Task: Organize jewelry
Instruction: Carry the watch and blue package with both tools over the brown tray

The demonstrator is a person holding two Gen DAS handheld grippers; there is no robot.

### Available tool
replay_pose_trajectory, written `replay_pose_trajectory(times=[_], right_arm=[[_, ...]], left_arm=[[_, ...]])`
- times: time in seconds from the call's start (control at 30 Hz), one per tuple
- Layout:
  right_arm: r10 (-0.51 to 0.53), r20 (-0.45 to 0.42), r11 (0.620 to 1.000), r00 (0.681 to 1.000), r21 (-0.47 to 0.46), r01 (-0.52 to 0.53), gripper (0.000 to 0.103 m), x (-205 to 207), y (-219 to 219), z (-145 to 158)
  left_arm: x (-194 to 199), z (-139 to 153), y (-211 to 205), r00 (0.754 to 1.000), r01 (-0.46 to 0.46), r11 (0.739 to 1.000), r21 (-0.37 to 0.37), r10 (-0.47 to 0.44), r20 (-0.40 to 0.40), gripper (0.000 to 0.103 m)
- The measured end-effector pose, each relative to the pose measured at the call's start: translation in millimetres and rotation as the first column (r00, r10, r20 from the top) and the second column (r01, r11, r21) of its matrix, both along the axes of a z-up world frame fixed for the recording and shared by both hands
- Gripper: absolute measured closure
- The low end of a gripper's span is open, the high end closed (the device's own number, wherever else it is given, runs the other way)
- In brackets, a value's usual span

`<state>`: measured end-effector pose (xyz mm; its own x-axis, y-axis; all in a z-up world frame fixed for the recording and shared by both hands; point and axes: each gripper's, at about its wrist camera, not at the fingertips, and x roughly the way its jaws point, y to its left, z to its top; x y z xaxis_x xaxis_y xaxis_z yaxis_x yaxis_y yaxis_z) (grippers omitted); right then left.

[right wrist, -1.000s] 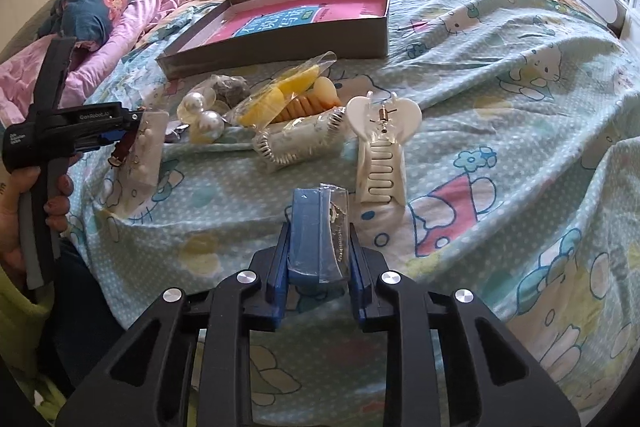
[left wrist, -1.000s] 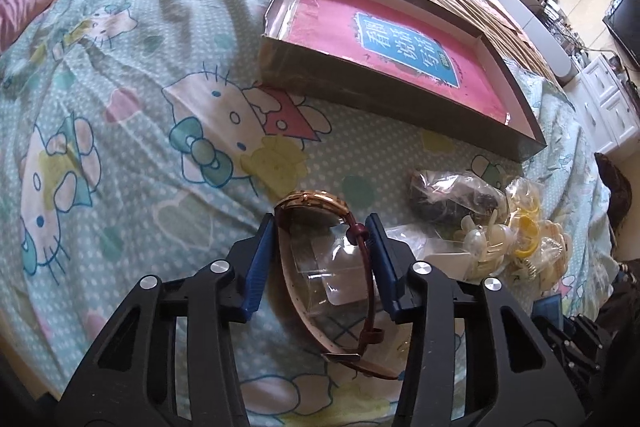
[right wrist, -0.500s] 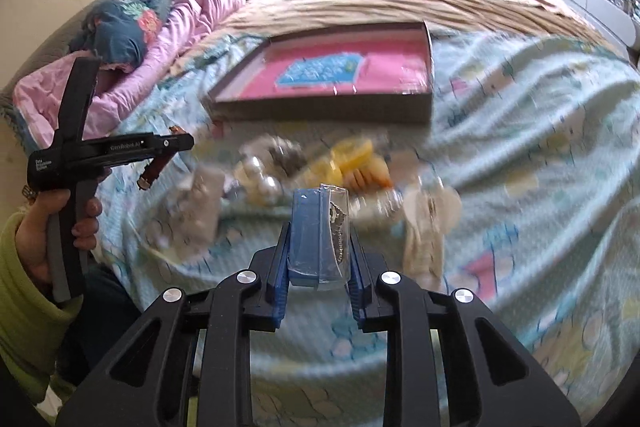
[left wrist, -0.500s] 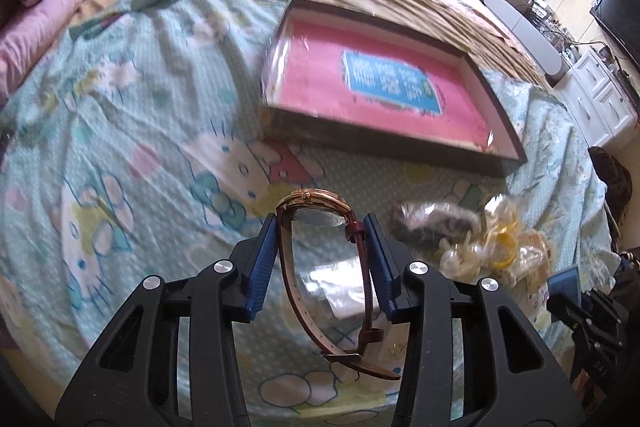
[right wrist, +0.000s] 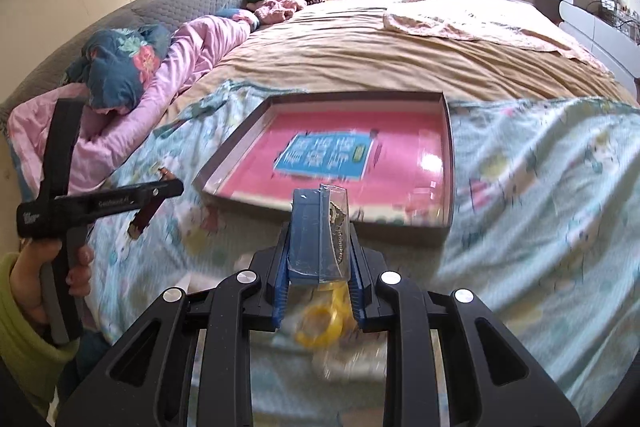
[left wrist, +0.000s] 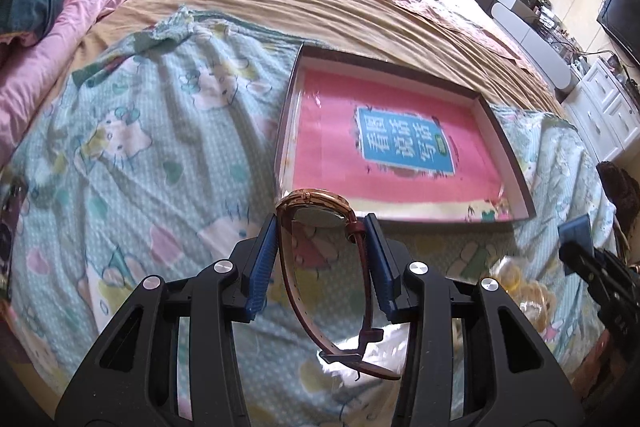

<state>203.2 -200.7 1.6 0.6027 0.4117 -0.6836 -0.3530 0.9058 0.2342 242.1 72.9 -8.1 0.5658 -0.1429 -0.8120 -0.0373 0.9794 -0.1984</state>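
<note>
My left gripper (left wrist: 322, 227) is shut on a gold watch (left wrist: 316, 205) with a brown leather strap, held above the bedspread just short of the near wall of the shallow box (left wrist: 516, 171) with a pink liner. My right gripper (right wrist: 318, 227) is shut on a small blue packet (right wrist: 310, 231) in clear plastic, held above the bed just before the same box (right wrist: 449, 163). The left gripper with the watch strap also shows in the right wrist view (right wrist: 160, 193).
Bagged jewelry with yellow rings lies on the Hello Kitty bedspread below my right gripper (right wrist: 320, 321) and at the right in the left wrist view (left wrist: 520, 283). Pink bedding (right wrist: 180, 55) lies far left. White drawers (left wrist: 608, 111) stand at the right.
Both grippers have risen and moved forward toward the box with their loads. The jewelry pile has slid back under and behind them.
</note>
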Motion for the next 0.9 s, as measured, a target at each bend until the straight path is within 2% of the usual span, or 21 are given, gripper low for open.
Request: replay_pose_trajectory(times=[0.27, 0.53, 0.9], right_arm=[[-0.03, -0.032, 0.999, 0.999, -0.044, 0.029, 0.079, 47, 0, -13], [-0.065, -0.091, 0.994, 0.994, -0.093, 0.056, 0.079, 84, -2, -37], [-0.101, -0.168, 0.99, 0.981, -0.117, 0.082, 0.079, 109, -6, -62]], left_arm=[[33, -2, -11, 1.0, 0.015, 1.0, 0.015, -0.014, -0.006, 0.068], [58, -19, -20, 0.999, 0.013, 0.999, 0.051, -0.011, -0.037, 0.068], [77, -42, -23, 0.996, 0.031, 0.996, 0.085, -0.025, -0.081, 0.068]])
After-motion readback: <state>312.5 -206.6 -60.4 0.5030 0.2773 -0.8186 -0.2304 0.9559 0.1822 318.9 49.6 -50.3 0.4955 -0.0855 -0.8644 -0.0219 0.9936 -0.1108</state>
